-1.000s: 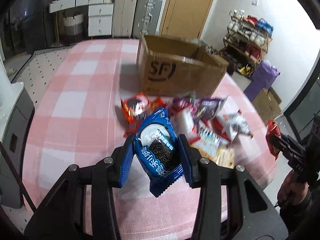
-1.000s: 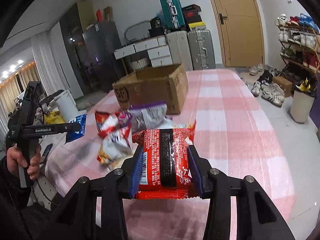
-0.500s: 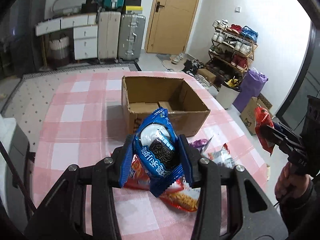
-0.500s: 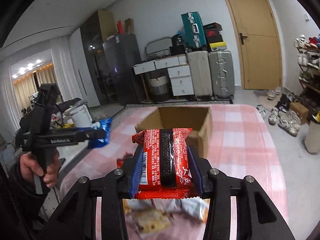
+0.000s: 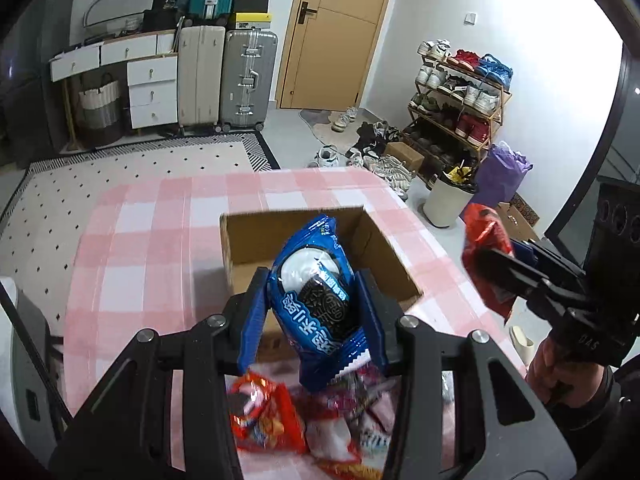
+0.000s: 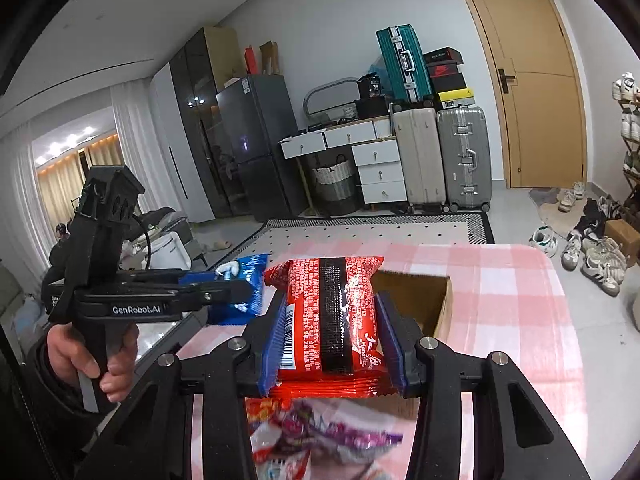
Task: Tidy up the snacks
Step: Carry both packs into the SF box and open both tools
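Observation:
My left gripper (image 5: 314, 312) is shut on a blue cookie packet (image 5: 316, 300), held in the air in front of the open cardboard box (image 5: 248, 252). My right gripper (image 6: 334, 338) is shut on a red snack packet (image 6: 332, 320), with the same box (image 6: 440, 308) just beyond it. In the right wrist view the left gripper (image 6: 240, 286) shows at the left with the blue packet (image 6: 244, 280). In the left wrist view the right gripper (image 5: 496, 268) shows at the right with the red packet (image 5: 484, 236). A pile of loose snack packets (image 5: 320, 424) lies on the table below.
The box stands on a table with a pink checked cloth (image 5: 152, 240). A person's hand (image 6: 92, 356) grips the left tool's handle. Suitcases (image 5: 248, 76), white drawers (image 5: 152, 88), a shoe rack (image 5: 460, 96) and a bin (image 5: 446, 200) stand beyond the table.
Both grippers have risen and moved forward with their packets. The box's open top now lies close under them, and the snack pile has dropped to the bottom of both views.

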`<state>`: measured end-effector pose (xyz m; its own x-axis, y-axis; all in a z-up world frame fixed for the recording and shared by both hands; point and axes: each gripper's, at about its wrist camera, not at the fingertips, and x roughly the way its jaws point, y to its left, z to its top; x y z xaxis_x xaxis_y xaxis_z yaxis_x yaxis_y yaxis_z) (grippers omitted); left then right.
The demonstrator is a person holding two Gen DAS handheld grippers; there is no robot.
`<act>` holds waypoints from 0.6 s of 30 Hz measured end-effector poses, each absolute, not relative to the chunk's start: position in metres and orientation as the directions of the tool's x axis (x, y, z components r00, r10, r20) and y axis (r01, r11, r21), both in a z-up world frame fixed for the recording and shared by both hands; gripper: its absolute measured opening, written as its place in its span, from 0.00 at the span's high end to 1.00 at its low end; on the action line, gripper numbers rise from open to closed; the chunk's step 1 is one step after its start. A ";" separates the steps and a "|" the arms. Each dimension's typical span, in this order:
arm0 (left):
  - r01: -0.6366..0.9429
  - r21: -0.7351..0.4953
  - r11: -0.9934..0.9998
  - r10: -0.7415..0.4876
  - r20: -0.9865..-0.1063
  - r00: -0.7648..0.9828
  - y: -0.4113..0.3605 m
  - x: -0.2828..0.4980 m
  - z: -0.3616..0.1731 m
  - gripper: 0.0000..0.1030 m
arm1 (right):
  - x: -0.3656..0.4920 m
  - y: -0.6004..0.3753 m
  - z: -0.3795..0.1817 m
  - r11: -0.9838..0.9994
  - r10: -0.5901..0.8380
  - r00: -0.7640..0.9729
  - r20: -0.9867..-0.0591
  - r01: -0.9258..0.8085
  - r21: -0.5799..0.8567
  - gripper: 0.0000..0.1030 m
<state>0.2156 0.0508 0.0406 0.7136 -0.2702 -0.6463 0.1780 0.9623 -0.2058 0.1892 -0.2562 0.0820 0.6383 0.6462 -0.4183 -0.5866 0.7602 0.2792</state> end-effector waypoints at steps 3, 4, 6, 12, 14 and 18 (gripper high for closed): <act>0.176 -0.210 0.962 -0.272 -0.657 0.703 0.044 0.240 0.042 0.61 | 0.209 -0.252 0.084 0.764 0.641 0.636 -0.429 -0.578 0.286 0.58; 0.176 -0.215 0.961 -0.275 -0.661 0.698 0.043 0.249 0.042 0.61 | 0.216 -0.250 0.084 0.765 0.641 0.634 -0.432 -0.576 0.290 0.58; 0.171 -0.220 0.960 -0.276 -0.668 0.692 0.039 0.262 0.037 0.61 | 0.228 -0.248 0.082 0.771 0.633 0.635 -0.443 -0.569 0.287 0.58; 0.164 -0.233 0.959 -0.283 -0.704 0.651 0.030 0.299 0.009 0.61 | 0.264 -0.236 0.061 0.776 0.623 0.604 -0.496 -0.558 0.296 0.58; 0.166 -0.237 0.957 -0.287 -0.715 0.638 0.028 0.305 -0.002 0.61 | 0.272 -0.233 0.051 0.776 0.622 0.591 -0.514 -0.555 0.301 0.58; 0.165 -0.243 0.956 -0.292 -0.732 0.615 0.025 0.317 -0.020 0.61 | 0.284 -0.230 0.032 0.778 0.618 0.576 -0.535 -0.548 0.309 0.58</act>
